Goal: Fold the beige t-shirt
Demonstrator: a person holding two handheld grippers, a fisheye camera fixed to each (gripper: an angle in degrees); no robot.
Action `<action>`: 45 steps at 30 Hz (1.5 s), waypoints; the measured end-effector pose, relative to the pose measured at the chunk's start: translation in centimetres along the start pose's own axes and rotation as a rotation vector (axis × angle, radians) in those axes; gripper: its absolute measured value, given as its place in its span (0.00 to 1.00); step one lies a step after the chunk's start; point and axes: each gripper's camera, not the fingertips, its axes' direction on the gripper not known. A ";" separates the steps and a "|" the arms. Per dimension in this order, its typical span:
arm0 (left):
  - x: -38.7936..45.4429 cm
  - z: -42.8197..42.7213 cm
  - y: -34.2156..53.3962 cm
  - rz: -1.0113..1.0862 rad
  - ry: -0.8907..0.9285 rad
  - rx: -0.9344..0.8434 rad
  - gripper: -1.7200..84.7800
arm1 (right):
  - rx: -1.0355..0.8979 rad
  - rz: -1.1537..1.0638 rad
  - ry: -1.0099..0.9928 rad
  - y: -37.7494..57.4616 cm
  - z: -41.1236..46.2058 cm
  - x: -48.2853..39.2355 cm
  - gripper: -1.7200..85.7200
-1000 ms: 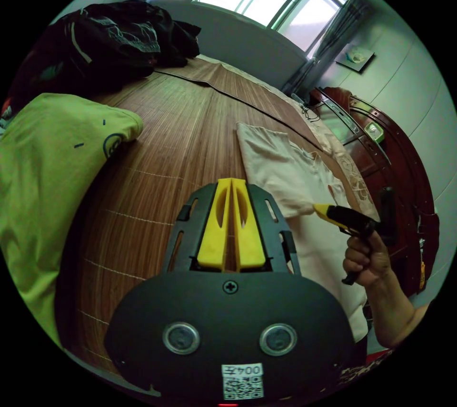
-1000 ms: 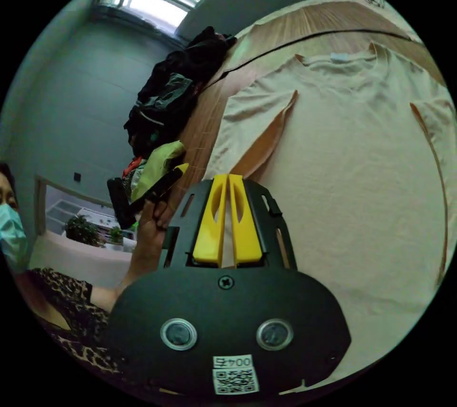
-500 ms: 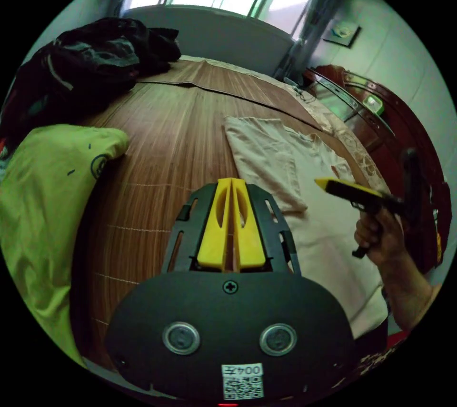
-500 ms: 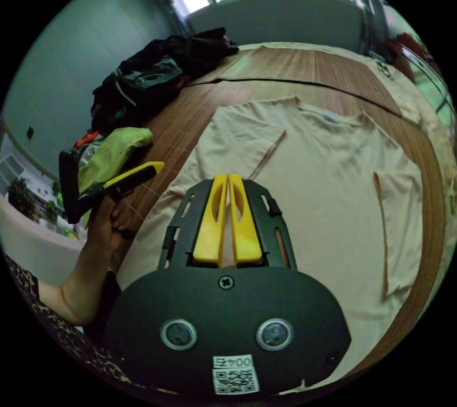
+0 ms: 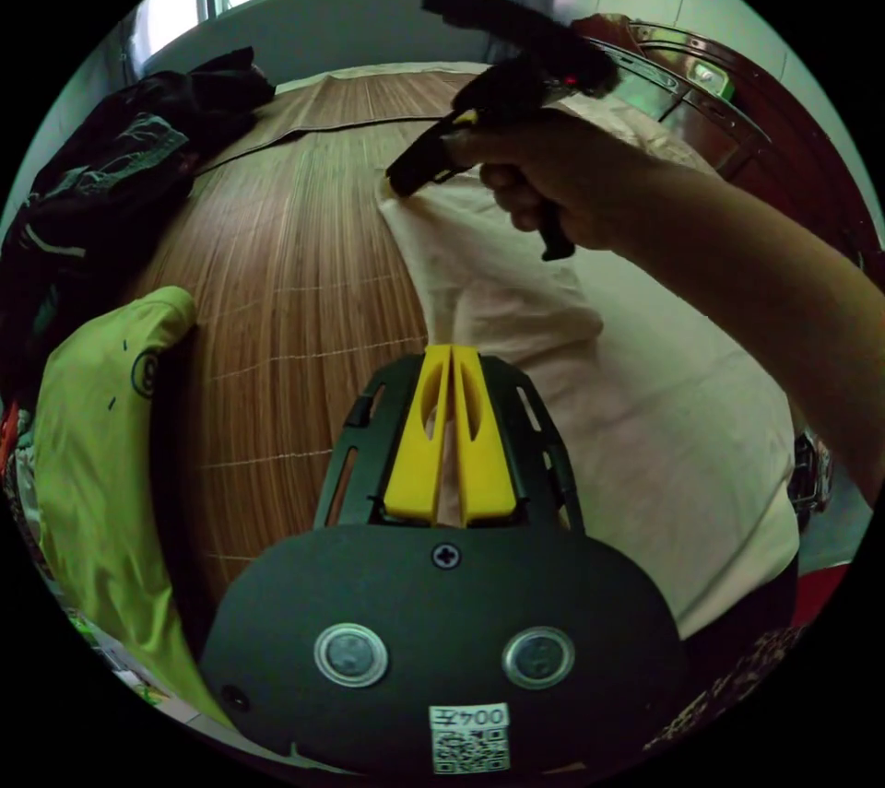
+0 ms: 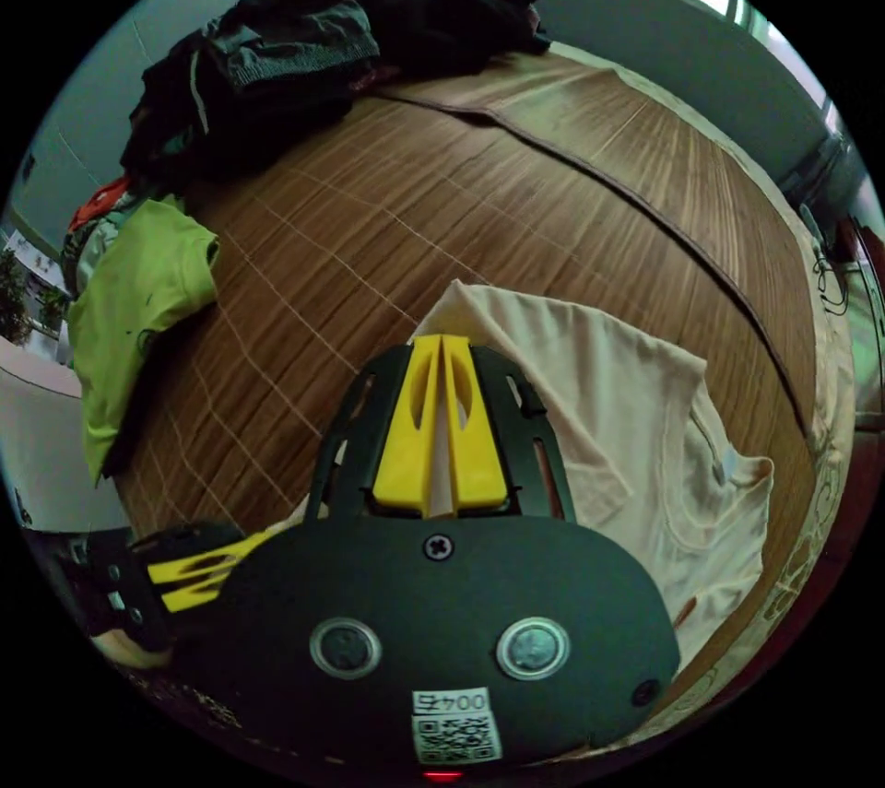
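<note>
1. In the left gripper view, the left tongs [image 5: 449,355] have their yellow jaws pressed together, with pale cloth showing in the thin slit between them. They sit at the near edge of the beige t-shirt [image 5: 645,419], and whether they pinch the cloth I cannot tell.
2. In the right gripper view, the right tongs [image 6: 441,346] also have their jaws together, tips at the shirt's outer corner. A strip of beige shows between the jaws, but a firm grip cannot be confirmed.
3. In the left gripper view, a hand [image 5: 553,180] holds the right tongs by the handle, reaching across above the shirt, with the tips at the shirt's far corner.
4. The beige t-shirt lies on a brown bamboo mat [image 6: 387,217] covering a bed. In the right gripper view its neckline points toward the right.
5. A lime-green garment [image 5: 92,438] lies on the mat to the left, well apart from the shirt.
6. A heap of dark clothes [image 6: 304,51] rests further back on the mat, near the wall.
7. A dark red wooden headboard [image 5: 737,124] stands beyond the shirt.
</note>
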 end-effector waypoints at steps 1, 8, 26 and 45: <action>0.0 0.1 -0.1 -0.003 0.002 0.001 0.03 | -0.005 -0.004 -0.004 -0.5 0.1 -0.2 0.01; 0.9 0.6 -1.0 -0.011 0.015 0.004 0.03 | 0.085 0.059 0.014 1.8 -4.2 0.5 0.01; 2.9 -0.2 -3.3 -0.007 -0.006 0.009 0.03 | 0.096 0.044 -0.062 17.1 -6.8 -3.7 0.01; 4.0 -4.4 -6.4 -0.016 0.023 0.008 0.03 | 0.113 0.066 0.148 16.3 -8.3 -5.2 0.01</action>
